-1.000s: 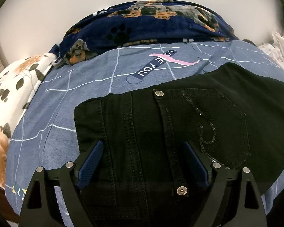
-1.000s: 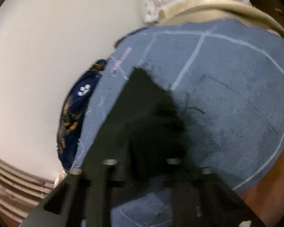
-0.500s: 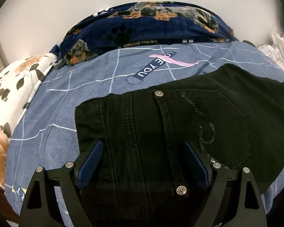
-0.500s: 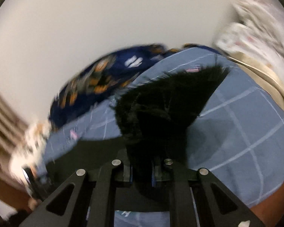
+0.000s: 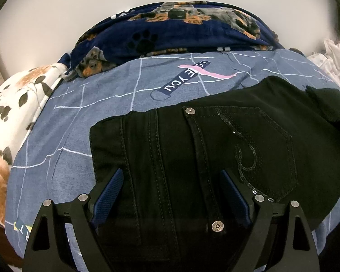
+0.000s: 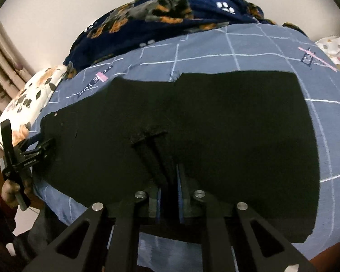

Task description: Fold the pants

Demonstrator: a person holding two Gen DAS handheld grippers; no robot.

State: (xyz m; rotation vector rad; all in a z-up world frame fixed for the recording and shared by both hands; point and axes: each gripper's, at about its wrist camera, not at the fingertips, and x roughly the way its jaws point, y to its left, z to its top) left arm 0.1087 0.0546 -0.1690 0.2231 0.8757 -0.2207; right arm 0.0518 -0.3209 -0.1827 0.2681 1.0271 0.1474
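Pants [image 5: 215, 149], black, lie spread across the blue checked bedsheet [image 5: 106, 104], waistband toward its near edge (sequined back pocket facing up). Left gripper [image 5: 172, 195] rests over the waistband, jaws wide apart, pinching nothing. Right gripper [image 6: 168, 195] has its jaws nearly together, clamped on a fold of the black fabric. Dog-print blanket [image 5: 181, 31] lies bunched along the far edge.

Black pants [image 5: 215, 149] lie flat on a blue grid-patterned bedsheet [image 5: 106, 104], waistband nearest, a sequined back pocket [image 5: 260, 149] facing up. The left gripper [image 5: 171, 195] sits over the waistband with its jaws wide apart, the blue pads [image 5: 107, 198] astride the fabric. A navy dog-print blanket [image 5: 181, 31] lies beyond, and a floral pillow [image 5: 13, 104] to the left.
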